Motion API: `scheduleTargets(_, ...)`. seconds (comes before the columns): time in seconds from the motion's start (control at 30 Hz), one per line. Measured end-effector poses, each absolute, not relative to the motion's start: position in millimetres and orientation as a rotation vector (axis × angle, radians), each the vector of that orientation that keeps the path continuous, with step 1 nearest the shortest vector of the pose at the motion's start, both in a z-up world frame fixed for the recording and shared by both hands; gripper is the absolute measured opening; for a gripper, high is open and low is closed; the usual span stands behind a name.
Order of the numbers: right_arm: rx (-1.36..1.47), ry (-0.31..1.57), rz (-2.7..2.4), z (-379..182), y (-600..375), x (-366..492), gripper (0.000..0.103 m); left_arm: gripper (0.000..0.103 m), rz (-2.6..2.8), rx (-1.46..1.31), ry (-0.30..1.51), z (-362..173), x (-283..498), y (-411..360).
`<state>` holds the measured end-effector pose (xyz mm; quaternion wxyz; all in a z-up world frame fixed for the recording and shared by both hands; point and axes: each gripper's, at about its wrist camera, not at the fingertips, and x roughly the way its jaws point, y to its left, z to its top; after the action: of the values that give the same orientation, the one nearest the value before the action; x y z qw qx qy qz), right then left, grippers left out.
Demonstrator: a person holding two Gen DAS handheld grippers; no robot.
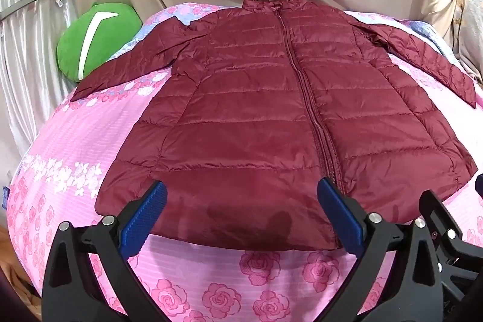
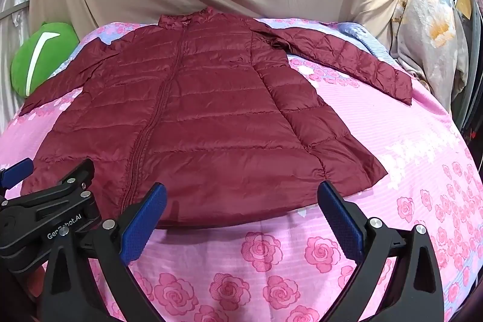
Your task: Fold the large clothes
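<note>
Left tool [image 1: 241,219] and right tool [image 2: 241,219]: both released, jaws wide, empty, hovering above the hem. Maroon puffer jacket [image 1: 271,116] lies flat, zipped, sleeves spread, on the rose-print bed [image 2: 392,171]. No fold made yet; all folding remains. Left tool body reads "GenRobot.AI", partly hidden.

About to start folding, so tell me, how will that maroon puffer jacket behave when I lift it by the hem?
The maroon puffer jacket lies flat with creased, quilted panels, so it will probably drape limply. Its shiny shell looks slippery. It is probably light for its size.
</note>
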<state>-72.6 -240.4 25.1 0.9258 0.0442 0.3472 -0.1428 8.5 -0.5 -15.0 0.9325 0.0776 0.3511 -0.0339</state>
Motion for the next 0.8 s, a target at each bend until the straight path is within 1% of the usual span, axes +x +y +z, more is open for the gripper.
scheduleTargets(0.8,0.082,0.721,-0.296,20.4,-241.3,-76.3,0.098,0.097,-0.063,0.159,0.73,-15.2,12.3,3.7)
